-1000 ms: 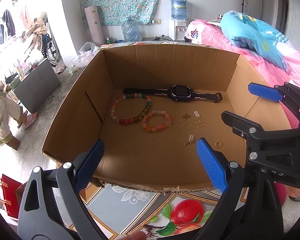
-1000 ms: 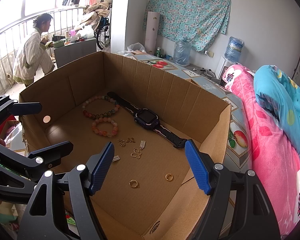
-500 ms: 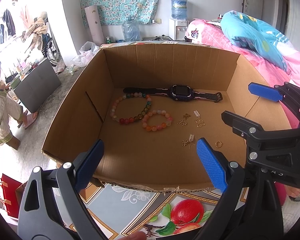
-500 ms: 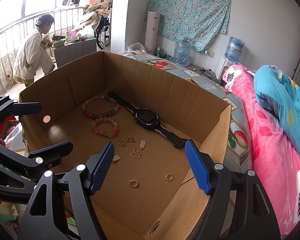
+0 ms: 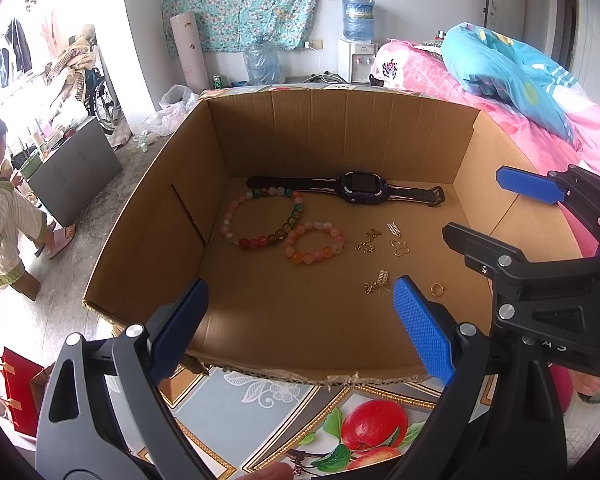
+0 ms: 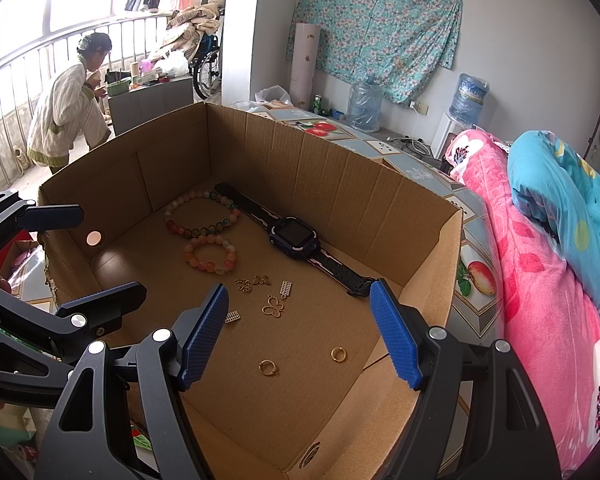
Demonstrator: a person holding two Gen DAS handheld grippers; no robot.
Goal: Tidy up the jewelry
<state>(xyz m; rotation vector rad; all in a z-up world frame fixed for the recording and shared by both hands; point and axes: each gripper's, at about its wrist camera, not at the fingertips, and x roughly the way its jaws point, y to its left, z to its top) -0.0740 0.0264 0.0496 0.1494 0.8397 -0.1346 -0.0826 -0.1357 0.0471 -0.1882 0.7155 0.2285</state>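
Two grippers: both hover at the near rim of the cardboard box [image 5: 172, 216], fingers spread wide and grasping nothing.
Counter [image 5: 236, 404]: carries the box; its covering shows printed fruit, seen just in front of the box's near wall.
Bed [image 6: 540, 280]: just beside the box's right wall, under a pink blanket.
Cardboard box: open-topped, holds all the jewelry on its floor.
Left gripper [image 5: 300, 324]: released, above the box's near wall, pointing down at the box floor.
Right gripper [image 6: 300, 328]: released, over the box's near right corner, empty between the pads.
Watch [image 5: 362, 188]: dark, strap laid flat along the box's far wall.
Large bead bracelet [image 5: 260, 216]: multicoloured, toward the box's far left, just in front of the watch strap.
Small bead bracelet [image 5: 314, 242]: pink and orange, near the box's middle, touching or almost touching the large one.
Gold charms [image 6: 274, 306]: a butterfly and several small pieces scattered right of the box's middle.
Two gold rings [image 6: 268, 367]: lie apart, nearest the box's near right corner.
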